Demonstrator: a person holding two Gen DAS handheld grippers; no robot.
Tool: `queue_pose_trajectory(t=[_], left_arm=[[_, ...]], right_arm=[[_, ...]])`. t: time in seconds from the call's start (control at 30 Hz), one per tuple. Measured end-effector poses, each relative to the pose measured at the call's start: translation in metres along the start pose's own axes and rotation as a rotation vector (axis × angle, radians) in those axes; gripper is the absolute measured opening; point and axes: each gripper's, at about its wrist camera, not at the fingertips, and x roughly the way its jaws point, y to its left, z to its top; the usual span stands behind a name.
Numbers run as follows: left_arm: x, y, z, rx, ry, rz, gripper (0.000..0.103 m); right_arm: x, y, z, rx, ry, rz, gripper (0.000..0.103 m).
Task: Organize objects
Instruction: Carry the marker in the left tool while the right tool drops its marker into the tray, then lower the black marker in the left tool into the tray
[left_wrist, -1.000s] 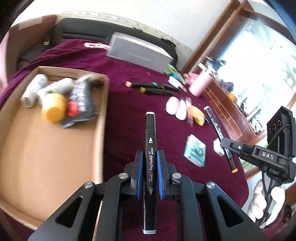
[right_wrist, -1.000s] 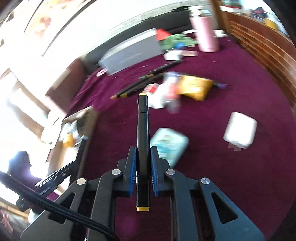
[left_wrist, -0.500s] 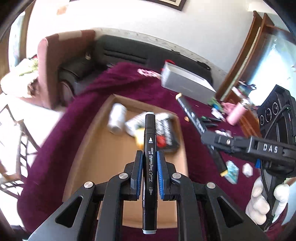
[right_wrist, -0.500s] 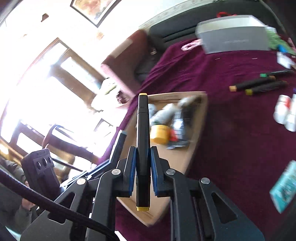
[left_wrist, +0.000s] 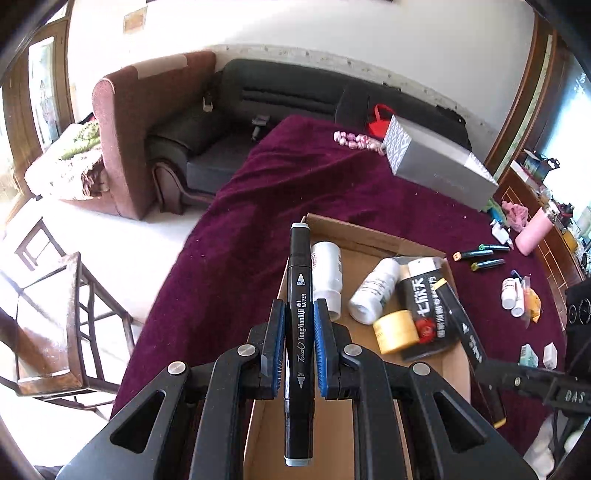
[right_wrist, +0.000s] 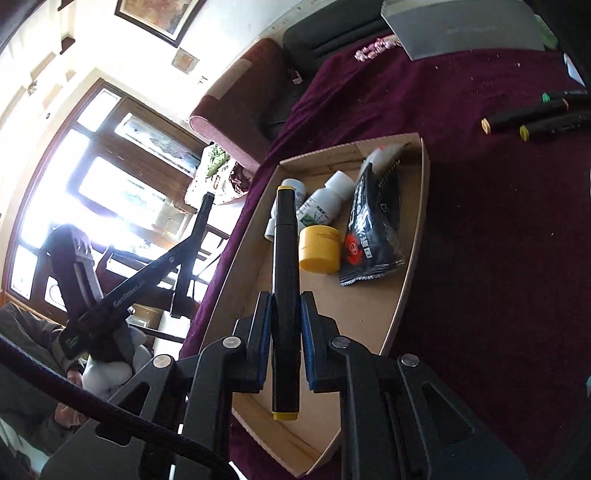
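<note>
1. Over the cardboard tray's (left_wrist: 373, 242) 9 o'clock edge, the left claw (left_wrist: 299, 350) is clamped on a grey-capped marker (left_wrist: 300, 314), presumably ready to drop it in.
2. At the tray's centre lie bottles (left_wrist: 375, 291), a yellow jar (left_wrist: 395, 330) and a black packet (left_wrist: 424, 306), already sorted.
3. Toward 3 o'clock, the right claw (right_wrist: 286, 332) grips a yellow-capped marker (right_wrist: 285, 258) above the tray; loose markers (right_wrist: 528, 114) wait on the tabletop (right_wrist: 498, 221).

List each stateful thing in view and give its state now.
left gripper: shut on grey-capped marker, above box edge
right gripper: shut on yellow-capped marker, above box
cardboard box: open, partly filled
white bottles: capped, lying in box
black packet: lying in box
</note>
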Motion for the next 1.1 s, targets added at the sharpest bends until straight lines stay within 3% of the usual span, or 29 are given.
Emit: queue_pose_trajectory(t=[0.2, 0.47, 0.63, 0.9, 0.97, 1.03, 1.1], left_arm=[[0.023, -0.007, -0.007, 0.016, 0.058, -0.036, 0.012], [0.050, -0.012, -0.017, 0.019, 0.117, -0.017, 0.012], [0.051, -0.005, -0.019, -0.008, 0.117, -0.024, 0.012], [0.026, 0.009, -0.022, -0.092, 0.067, -0.098, 0.013], [0.018, 0.012, -0.024, -0.119, 0.050, -0.108, 0.020], [0.009, 0.014, -0.027, -0.141, 0.031, -0.117, 0.029], [0.003, 0.014, -0.031, -0.151, 0.017, -0.124, 0.031]], right_arm=[[0.020, 0.011, -0.003, 0.005, 0.046, 0.011, 0.013], [0.051, 0.021, -0.011, 0.007, 0.102, -0.010, 0.014], [0.074, 0.024, -0.015, 0.008, 0.142, -0.052, 0.014], [0.091, 0.023, -0.008, 0.001, 0.138, -0.128, 0.017], [0.092, 0.023, -0.006, -0.010, 0.134, -0.146, 0.025], [0.090, 0.021, -0.007, -0.012, 0.130, -0.145, 0.025], [0.081, 0.019, -0.008, -0.007, 0.117, -0.128, 0.025]])
